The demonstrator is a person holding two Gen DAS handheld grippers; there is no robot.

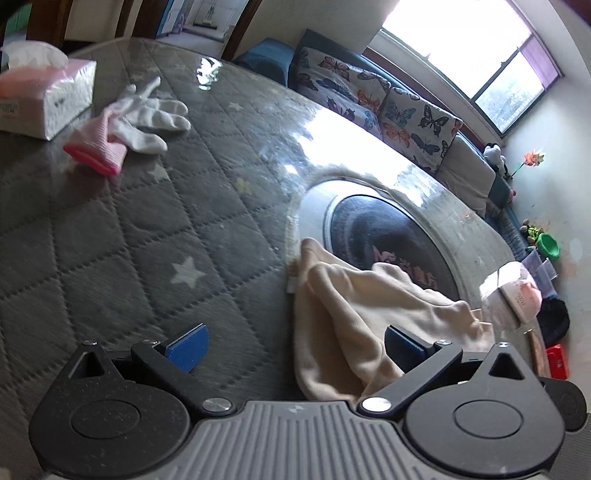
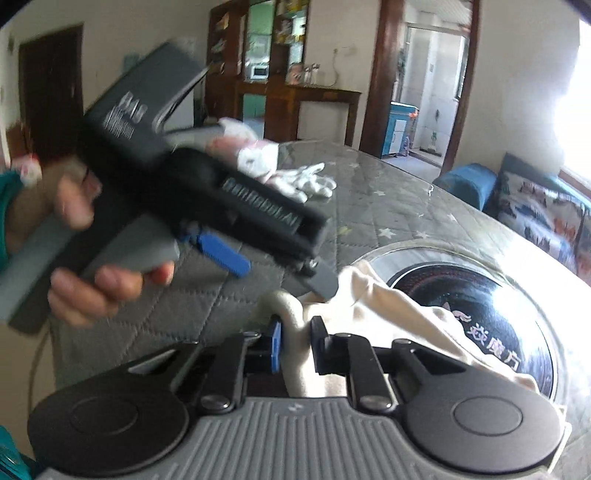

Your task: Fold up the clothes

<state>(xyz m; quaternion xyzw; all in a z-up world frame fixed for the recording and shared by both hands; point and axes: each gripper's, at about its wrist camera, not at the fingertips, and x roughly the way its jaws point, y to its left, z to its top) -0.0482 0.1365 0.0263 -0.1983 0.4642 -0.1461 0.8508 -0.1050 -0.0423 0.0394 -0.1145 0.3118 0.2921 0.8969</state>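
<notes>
left gripper [image 1: 295, 350] fingers spread, right gripper [image 2: 295, 345] clenched on cream garment [image 1: 351, 314], white gloves [image 1: 147, 114] and tissue box [image 1: 44, 96] well apart

A home living room: butterfly-print sofa [image 1: 384, 99], wooden cabinet [image 2: 266, 74], quilted table [image 1: 110, 229].

Rm, daylight. Large window w/ dark frame [image 1: 480, 55], upper right, overexposed; glare on round glass-topped table over grey quilted star-print cover [image 1: 155, 229]. Off-white plaster walls [image 2: 340, 33]. Long sofa w/ butterfly-print throw [image 1: 373, 99] under window, along wall; teal-blue cushion [image 1: 266, 59] at its far end. Dark brown wooden display cabinet w/ glass doors [image 2: 266, 48] on far wall, dark door [image 2: 51, 85] to its left. Brown-framed open doorway [image 2: 428, 85], bright tiled rm beyond. Green plastic bowl [image 1: 549, 246] low by right wall.
</notes>
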